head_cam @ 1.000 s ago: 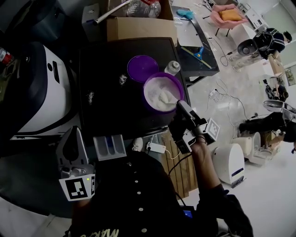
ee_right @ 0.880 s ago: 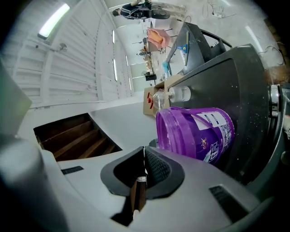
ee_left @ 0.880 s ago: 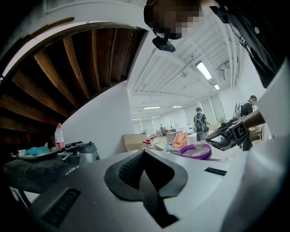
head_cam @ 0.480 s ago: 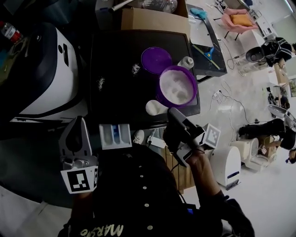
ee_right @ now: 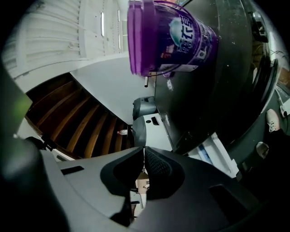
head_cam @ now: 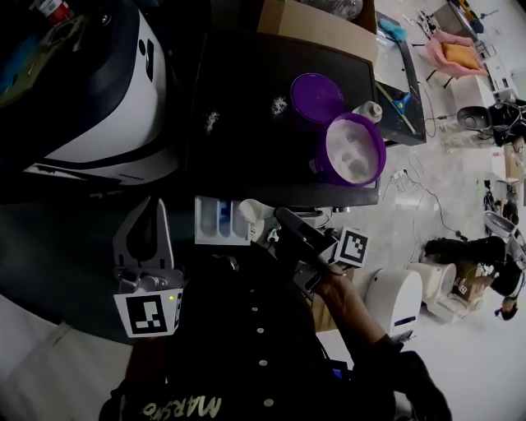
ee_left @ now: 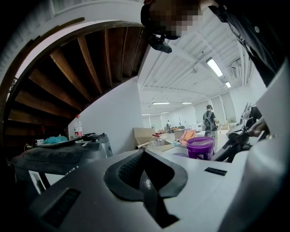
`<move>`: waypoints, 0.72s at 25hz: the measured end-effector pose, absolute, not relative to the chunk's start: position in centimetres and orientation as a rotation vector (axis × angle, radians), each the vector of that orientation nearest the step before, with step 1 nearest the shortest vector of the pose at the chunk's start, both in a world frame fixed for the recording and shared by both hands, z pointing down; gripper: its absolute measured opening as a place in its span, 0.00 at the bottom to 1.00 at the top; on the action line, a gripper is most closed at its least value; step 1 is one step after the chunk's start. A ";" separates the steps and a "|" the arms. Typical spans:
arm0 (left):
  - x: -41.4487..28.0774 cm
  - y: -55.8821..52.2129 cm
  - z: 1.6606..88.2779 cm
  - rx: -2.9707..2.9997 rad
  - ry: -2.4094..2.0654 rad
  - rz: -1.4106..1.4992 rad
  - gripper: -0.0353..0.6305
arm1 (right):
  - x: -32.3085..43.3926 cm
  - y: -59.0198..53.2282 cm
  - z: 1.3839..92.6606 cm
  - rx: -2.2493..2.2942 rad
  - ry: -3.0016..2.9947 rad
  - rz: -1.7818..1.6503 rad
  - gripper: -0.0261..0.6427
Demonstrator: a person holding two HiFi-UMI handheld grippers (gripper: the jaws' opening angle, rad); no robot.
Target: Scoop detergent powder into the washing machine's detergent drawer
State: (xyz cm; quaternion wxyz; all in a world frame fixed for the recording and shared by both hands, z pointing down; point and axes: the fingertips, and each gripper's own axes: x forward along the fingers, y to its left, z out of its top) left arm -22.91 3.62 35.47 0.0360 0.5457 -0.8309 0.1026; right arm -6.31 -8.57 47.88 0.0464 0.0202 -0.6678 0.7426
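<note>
The white detergent drawer (head_cam: pixel 219 221) sticks out below the black table's near edge (head_cam: pixel 271 193). Just right of it hangs a white scoop (head_cam: pixel 251 211) heaped with powder, and my right gripper (head_cam: pixel 279 218) is shut on its handle. The purple powder tub (head_cam: pixel 353 150) stands open on the table's right side, and looms overhead as the tub (ee_right: pixel 167 34) in the right gripper view, where the drawer (ee_right: pixel 216 153) lies lower right. The right gripper (ee_right: pixel 144 152) shows its jaws pressed together. My left gripper (head_cam: pixel 152 210) is shut and empty left of the drawer; the left gripper (ee_left: pixel 145 156) has its pads touching.
A white washing machine (head_cam: pixel 115 107) stands to the left of the table. The purple lid (head_cam: pixel 317 97) and a small white bottle (head_cam: pixel 367 111) lie behind the tub. Spilled powder (head_cam: pixel 209 121) dots the tabletop. A cardboard box (head_cam: pixel 316 25) sits at the back.
My right gripper has carried the filled scoop out of the tub, towards me and to the left, to beside the drawer. The left gripper has stayed put.
</note>
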 end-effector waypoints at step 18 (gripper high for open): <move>-20.5 2.5 39.1 1.717 -2.432 0.336 0.07 | -5.7 -4.2 59.8 0.224 -2.189 1.672 0.09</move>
